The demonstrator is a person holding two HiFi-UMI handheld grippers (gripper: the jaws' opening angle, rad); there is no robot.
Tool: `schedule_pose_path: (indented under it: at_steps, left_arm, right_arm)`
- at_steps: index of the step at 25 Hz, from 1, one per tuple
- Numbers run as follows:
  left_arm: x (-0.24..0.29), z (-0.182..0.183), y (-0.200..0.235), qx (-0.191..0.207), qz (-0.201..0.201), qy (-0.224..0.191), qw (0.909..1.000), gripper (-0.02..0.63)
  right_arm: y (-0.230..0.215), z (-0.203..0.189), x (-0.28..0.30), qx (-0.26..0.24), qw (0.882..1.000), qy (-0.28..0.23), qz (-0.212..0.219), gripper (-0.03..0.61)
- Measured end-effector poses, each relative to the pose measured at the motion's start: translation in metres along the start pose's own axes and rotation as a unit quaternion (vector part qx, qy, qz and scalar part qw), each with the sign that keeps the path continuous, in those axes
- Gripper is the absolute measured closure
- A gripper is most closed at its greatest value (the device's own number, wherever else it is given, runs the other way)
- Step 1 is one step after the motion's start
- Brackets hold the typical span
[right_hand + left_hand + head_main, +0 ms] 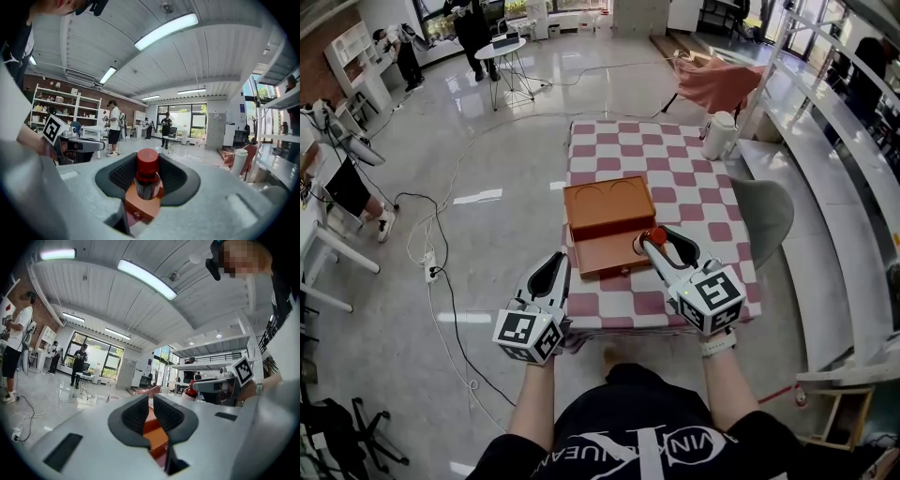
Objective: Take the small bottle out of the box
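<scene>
Between right gripper (655, 237) jaws: small bottle (147, 172), clamped, over box (607, 211).

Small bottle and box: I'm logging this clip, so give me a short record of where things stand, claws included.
bottle: small bottle, red cap, upright
held by: right claw, jaws shut on it
bottle place: above the right front part of the orange box
left claw: jaws close together, nothing gripped, by the box's left front
surface: checkered table
</scene>
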State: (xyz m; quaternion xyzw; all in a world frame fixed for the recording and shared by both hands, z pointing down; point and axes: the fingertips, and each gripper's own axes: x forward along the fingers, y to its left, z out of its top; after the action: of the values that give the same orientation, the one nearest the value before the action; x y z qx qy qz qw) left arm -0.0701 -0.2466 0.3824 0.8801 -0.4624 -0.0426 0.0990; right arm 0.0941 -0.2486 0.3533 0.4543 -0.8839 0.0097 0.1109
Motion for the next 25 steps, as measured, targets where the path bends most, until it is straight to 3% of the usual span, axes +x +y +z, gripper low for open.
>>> schedule_pose_path:
  at_steps: [25]
  left_arm:
    - [-0.02,0.02,-0.006,0.004,0.006,-0.021,0.9997,0.578]
  right_arm:
    - [0.007,0.016,-0.023,0.01,0.999,-0.027,-0.021,0.437]
